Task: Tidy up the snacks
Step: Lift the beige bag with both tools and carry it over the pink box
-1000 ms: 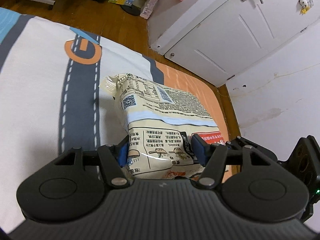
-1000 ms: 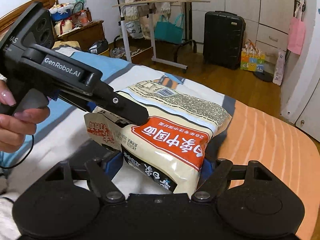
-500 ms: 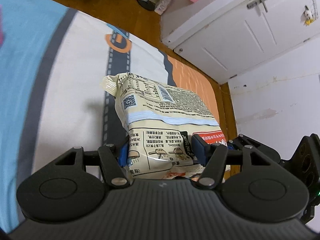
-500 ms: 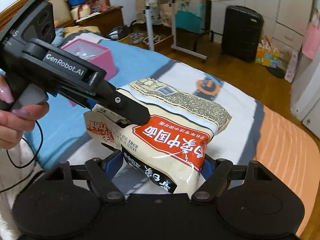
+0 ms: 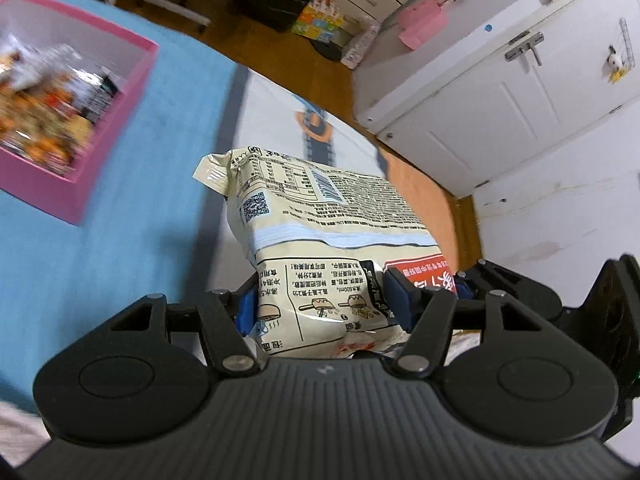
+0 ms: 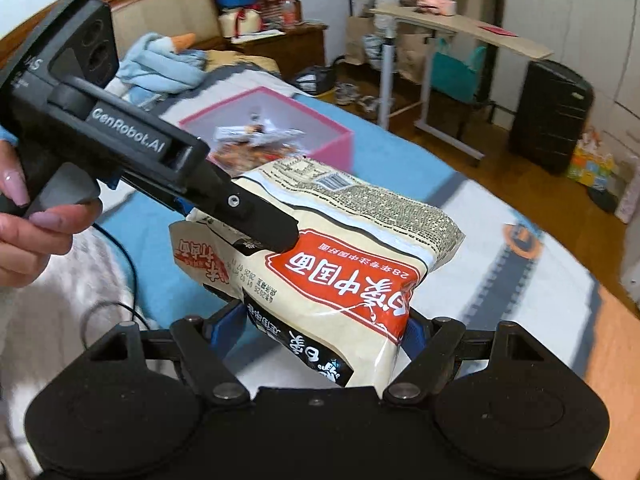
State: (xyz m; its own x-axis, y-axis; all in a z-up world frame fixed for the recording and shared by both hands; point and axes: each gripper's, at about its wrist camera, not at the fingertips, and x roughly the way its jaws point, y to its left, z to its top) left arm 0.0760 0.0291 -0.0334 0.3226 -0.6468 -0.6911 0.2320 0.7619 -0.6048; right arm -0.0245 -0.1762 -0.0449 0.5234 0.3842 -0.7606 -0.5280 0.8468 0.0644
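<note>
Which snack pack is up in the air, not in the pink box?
The big cream noodle bag with the red label: both grippers clamp it above the bed, while the small packets lie in the pink box.

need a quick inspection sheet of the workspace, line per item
surface: bed cover, blue, white and orange with a road print
job's things: noodle pack held in the air over the bed by both grippers; pink box beyond it with snack packets inside
clutter: blue plush by the headboard
grippers: left gripper shut on the pack's end; right gripper shut on its other end; a hand holds the left one
cables: black cable hanging from the left gripper onto the bed
surroundings: black suitcase, white cabinets, folding table, wooden floor
</note>
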